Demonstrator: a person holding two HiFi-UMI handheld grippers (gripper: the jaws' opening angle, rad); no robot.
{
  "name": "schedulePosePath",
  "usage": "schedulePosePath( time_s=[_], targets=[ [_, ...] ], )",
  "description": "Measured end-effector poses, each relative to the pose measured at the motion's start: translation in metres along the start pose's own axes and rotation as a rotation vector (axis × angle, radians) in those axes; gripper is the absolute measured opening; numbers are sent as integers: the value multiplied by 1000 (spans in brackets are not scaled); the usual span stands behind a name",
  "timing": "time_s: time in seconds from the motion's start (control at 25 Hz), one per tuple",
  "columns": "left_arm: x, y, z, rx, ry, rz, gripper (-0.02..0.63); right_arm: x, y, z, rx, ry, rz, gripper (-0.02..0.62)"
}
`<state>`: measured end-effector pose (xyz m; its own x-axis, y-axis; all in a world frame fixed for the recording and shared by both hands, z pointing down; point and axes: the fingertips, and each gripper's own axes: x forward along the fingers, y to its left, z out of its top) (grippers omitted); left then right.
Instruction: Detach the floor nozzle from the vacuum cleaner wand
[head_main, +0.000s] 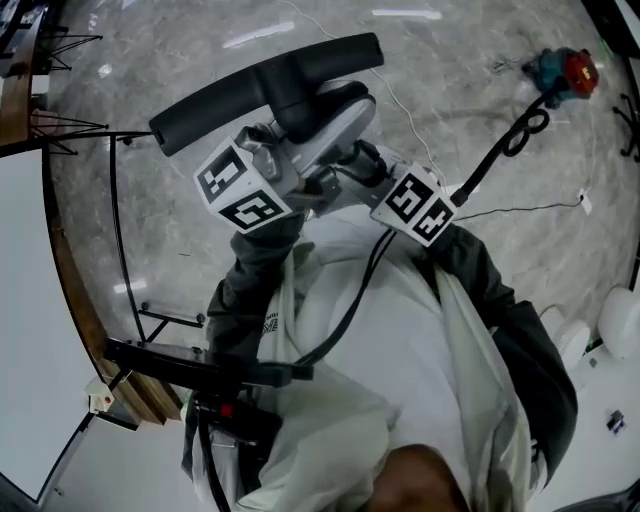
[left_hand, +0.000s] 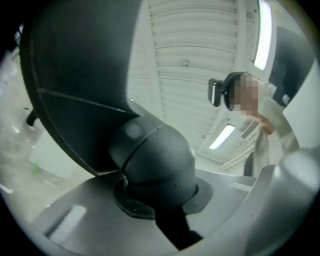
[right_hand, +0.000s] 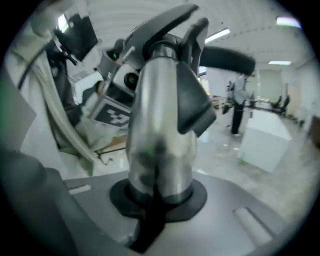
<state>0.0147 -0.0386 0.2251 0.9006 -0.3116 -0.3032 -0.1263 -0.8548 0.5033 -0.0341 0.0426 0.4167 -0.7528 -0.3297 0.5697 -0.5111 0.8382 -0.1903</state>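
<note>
Dark bar-shaped plastic floor nozzle (head_main: 265, 85) is held raised in front of the person's chest, above the grey marbled floor (head_main: 560, 250). Its rounded dark neck joint (left_hand: 152, 160) is clamped by the left gripper (left_hand: 155, 200), while the silver metal wand tube (right_hand: 160, 125) is clamped by the right gripper (right_hand: 157, 200). Both parts appear joined, so separation is judged not yet done.

The head view looks steeply down; each gripper view sits close up (all three share the floor nozzle (head_main: 270, 85)).
</note>
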Motion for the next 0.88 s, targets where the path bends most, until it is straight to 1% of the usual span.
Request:
schedulePosePath(
  time_s=[0.04, 0.08, 0.12, 0.16, 0.2, 0.24, 0.28, 0.32, 0.36, 0.44, 0.48, 0.52, 0.56, 0.6, 0.64, 0.68, 0.72, 0.76, 0.8, 0.84, 0.88],
  targets=[
    [-2, 9, 0, -4, 2, 84, 69, 2, -10, -1, -4, 12, -118, 37],
    [-5, 17, -1, -5, 3, 150, 69, 4, -18, -2, -12, 22, -207, 37],
    [-7, 21, -1, 0, 4, 187, 69, 6, -23, -3, -21, 27, -262, 37],
    [-9, 21, 0, 9, 3, 192, 69, 7, -25, -3, -31, 28, -279, 37],
    [-10, 18, 1, 24, 0, 165, 69, 9, -23, -2, -41, 23, -259, 37],
    [-11, 11, 2, 42, -6, 114, 69, 11, -17, -1, -54, 13, -203, 37],
    [-13, 2, 4, 60, -16, 42, 72, 12, -7, -1, -69, 1, -114, 40],
    [-16, -11, 4, 77, -31, -53, 72, 11, 5, -2, -84, -7, 11, 41],
    [-19, -26, 5, 90, -50, -171, 72, 7, 20, -4, -98, -10, 167, 41],
    [-25, -56, 4, 106, -89, -403, 72, -15, 48, -13, -116, 15, 521, 41],
    [-26, -65, 3, 106, -103, -485, 75, -29, 59, -17, -117, 32, 690, 41],
    [-24, -69, 1, 100, -112, -537, 75, -42, 67, -19, -110, 40, 837, 40],
    [-22, -69, 0, 89, -116, -563, 77, -51, 70, -19, -94, 37, 948, 41],
    [-18, -66, -1, 75, -117, -563, 75, -55, 70, -17, -73, 27, 1011, 41],
    [-14, -59, -2, 59, -114, -537, 75, -53, 67, -16, -48, 14, 1025, 40],
    [-11, -50, -3, 42, -107, -487, 74, -47, 62, -14, -24, 5, 997, 38],
    [-9, -39, -3, 25, -99, -423, 71, -39, 58, -13, -1, 1, 939, 38],
    [-8, -30, -4, 8, -87, -353, 71, -31, 55, -13, 18, 2, 859, 38],
    [-8, -21, -5, -8, -72, -281, 71, -22, 51, -13, 31, 6, 755, 37],
    [-8, -12, -6, -22, -55, -203, 69, -14, 43, -14, 37, 12, 620, 37],
    [-7, -1, -8, -34, -39, -115, 69, -6, 32, -16, 38, 22, 452, 37]
  ],
)
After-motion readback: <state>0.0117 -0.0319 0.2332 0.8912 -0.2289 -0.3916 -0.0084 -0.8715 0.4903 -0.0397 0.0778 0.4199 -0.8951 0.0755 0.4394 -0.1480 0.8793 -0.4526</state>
